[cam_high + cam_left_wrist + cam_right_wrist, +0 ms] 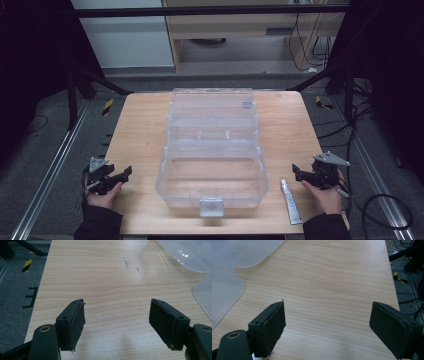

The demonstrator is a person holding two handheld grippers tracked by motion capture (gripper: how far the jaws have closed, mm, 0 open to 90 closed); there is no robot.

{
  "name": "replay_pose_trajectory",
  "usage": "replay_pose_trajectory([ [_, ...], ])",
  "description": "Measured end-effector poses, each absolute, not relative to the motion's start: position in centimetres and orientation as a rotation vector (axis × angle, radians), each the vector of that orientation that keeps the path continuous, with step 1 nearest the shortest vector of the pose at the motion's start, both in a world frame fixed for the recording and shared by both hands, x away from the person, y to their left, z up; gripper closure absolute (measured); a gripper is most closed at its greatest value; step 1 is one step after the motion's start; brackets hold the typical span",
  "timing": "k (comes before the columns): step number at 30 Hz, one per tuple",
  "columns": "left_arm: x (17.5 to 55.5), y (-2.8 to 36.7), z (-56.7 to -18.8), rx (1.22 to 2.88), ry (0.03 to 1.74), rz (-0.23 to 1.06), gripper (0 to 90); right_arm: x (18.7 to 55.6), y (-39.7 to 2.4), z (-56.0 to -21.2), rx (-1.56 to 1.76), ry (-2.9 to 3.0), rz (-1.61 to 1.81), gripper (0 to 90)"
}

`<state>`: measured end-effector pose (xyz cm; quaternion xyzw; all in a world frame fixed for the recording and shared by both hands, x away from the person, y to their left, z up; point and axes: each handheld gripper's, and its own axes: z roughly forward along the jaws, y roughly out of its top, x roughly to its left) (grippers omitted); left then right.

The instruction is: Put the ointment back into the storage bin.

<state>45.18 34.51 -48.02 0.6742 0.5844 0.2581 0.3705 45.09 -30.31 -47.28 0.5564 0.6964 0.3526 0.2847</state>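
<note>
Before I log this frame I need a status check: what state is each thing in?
Clear plastic box: open, lid folded back, nothing visible inside.
Tube: lying flat on the table, right of the box.
Left gripper: jaws open, holding nothing.
Right gripper: jaws open, holding nothing.

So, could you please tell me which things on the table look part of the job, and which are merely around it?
Likely the job:
- clear plastic box with its hinged lid open
- small white tube beside it
- left tool and right tool, both open

Just around:
- black cables on the floor
</note>
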Motion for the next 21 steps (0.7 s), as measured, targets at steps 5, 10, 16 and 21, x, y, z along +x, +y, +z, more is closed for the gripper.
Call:
replay_pose_trajectory([
  [5, 45.1, 34.4, -48.1, 1.745, 1.496, 0.658, 28.2, 44.7, -30.2, -46.2, 1.489, 1.852, 0.972, 14.4],
  [10, 45.1, 34.2, -48.1, 1.753, 1.493, 0.657, 28.0, 44.5, -29.5, -45.3, 1.484, 1.877, 0.962, 14.5],
  [16, 45.2, 34.1, -48.2, 1.765, 1.490, 0.653, 27.8, 43.7, -28.3, -43.8, 1.459, 1.948, 0.904, 19.4],
  [21, 45.1, 33.9, -48.2, 1.775, 1.489, 0.650, 27.7, 43.0, -27.7, -42.8, 1.457, 2.025, 0.853, 20.8],
])
